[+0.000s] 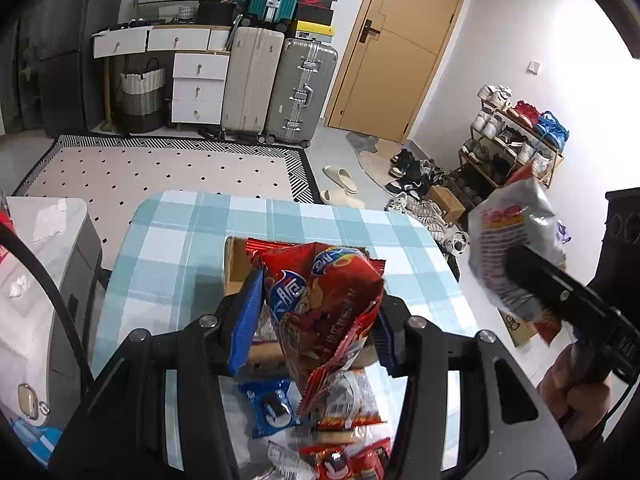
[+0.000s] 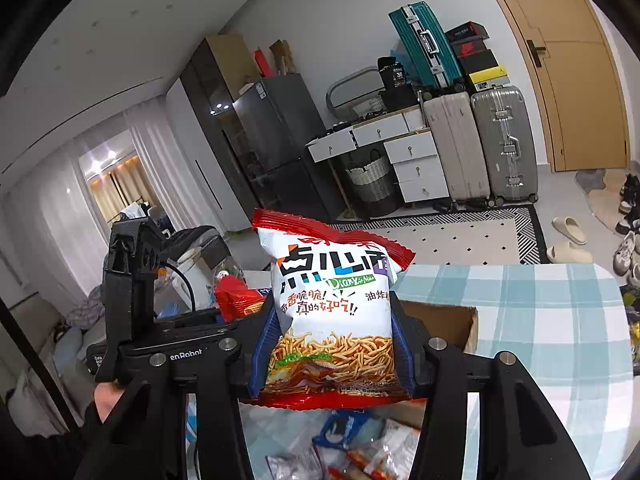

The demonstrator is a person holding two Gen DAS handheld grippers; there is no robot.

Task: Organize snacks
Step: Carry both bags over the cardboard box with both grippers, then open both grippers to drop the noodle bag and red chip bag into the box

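My left gripper (image 1: 312, 320) is shut on a red snack bag (image 1: 324, 304) and holds it above a cardboard box (image 1: 236, 264) on the checked table (image 1: 168, 248). My right gripper (image 2: 332, 340) is shut on a white and red noodle-snack bag (image 2: 332, 320), held up in the air beside the cardboard box (image 2: 444, 320). In the left wrist view this white bag (image 1: 512, 248) hangs at the right, off the table's edge. Loose snack packets (image 1: 276, 404) lie on the table below my left gripper; they also show in the right wrist view (image 2: 348, 444).
A grey cabinet (image 1: 52, 280) stands left of the table. Beyond lie a dotted rug (image 1: 160, 172), suitcases (image 1: 300, 92), a drawer unit (image 1: 196, 88), a door (image 1: 400, 48), slippers (image 1: 340, 184) and a shoe rack (image 1: 512, 140) with several shoes on the floor.
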